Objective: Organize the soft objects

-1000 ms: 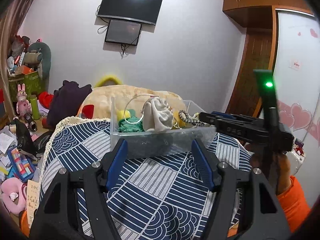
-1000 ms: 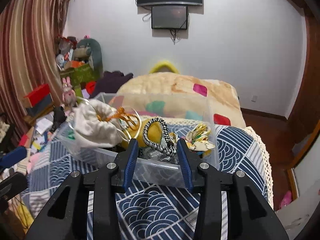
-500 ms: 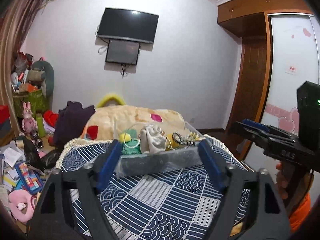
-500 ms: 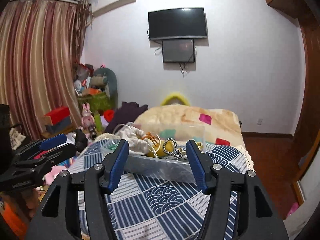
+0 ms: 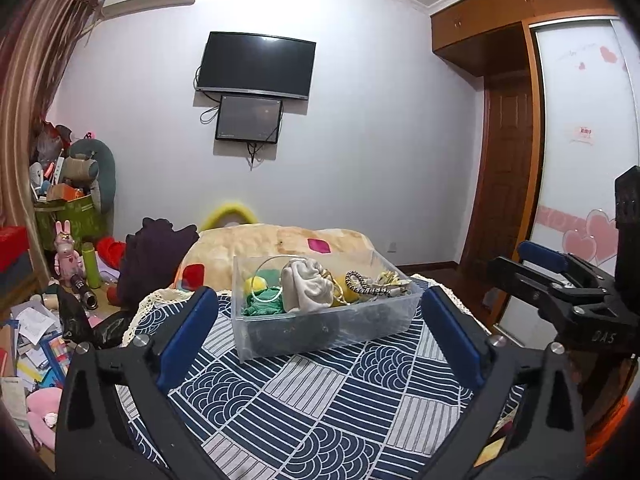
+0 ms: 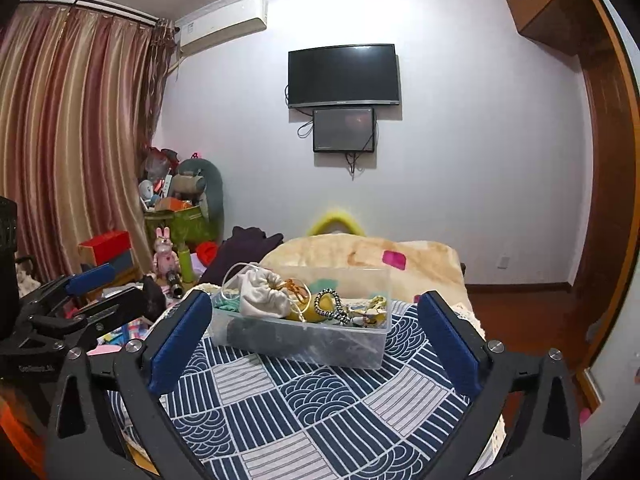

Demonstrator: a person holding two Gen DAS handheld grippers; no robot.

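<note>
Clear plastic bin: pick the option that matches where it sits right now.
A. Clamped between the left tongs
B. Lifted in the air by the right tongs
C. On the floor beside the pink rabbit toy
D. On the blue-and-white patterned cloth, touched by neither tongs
D: the clear plastic bin rests on the blue-and-white patterned cloth, while the left tongs and right tongs stand wide open, short of it.

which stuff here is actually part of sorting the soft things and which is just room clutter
Part of the job:
clear plastic bin
white drawstring pouch
green cloth
braided cord
left gripper, open
right gripper, open

Just lying about:
pink rabbit toy
wall TV
red box
purple garment
</note>
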